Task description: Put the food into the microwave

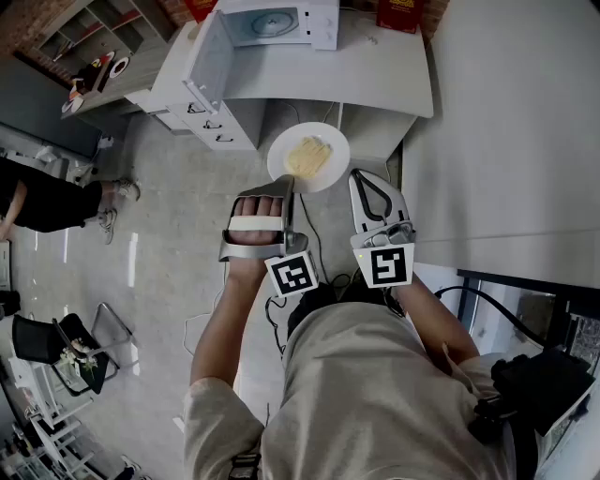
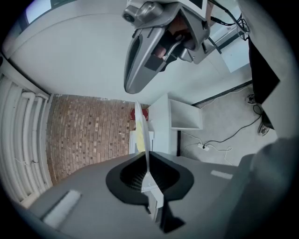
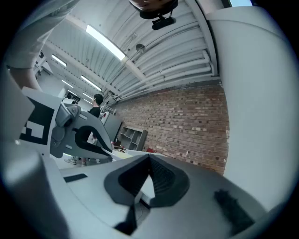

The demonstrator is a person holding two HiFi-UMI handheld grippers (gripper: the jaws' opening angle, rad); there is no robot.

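Closest to the person, the left gripper (image 1: pixel 284 194) has its jaws clenched on the near rim of a round white plate (image 1: pixel 335 172). Seen along the jaws, that rim is a thin white edge pinched between the pads. The right gripper (image 1: pixel 362 180) hangs just beside the plate on its right, not touching it, with its jaws closed together on nothing. Both grippers point towards the white microwave oven (image 1: pixel 281 21), which stands well beyond them.

A flat pale-yellow piece of food (image 1: pixel 309 157) lies in the middle of the plate. The plate is held face up in the air, short of the microwave and in front of its table. The piece looks a little longer than it is wide. Its long axis runs on a slant, from the left gripper's side up towards the microwave's right end.

Between the plate and the microwave comes the front edge of the white table top (image 1: pixel 375 80) on which the oven stands, then a bare strip of that top. The microwave's door (image 1: pixel 211 58) is swung open to its left, out over the table's corner. Below the door, a white drawer unit (image 1: pixel 211 117) with dark handles sits under the table. Just right of the microwave stands a red box (image 1: pixel 398 13). Far off to the microwave's left, a person in dark clothes (image 1: pixel 42 197) is on the grey floor (image 1: pixel 159 216).
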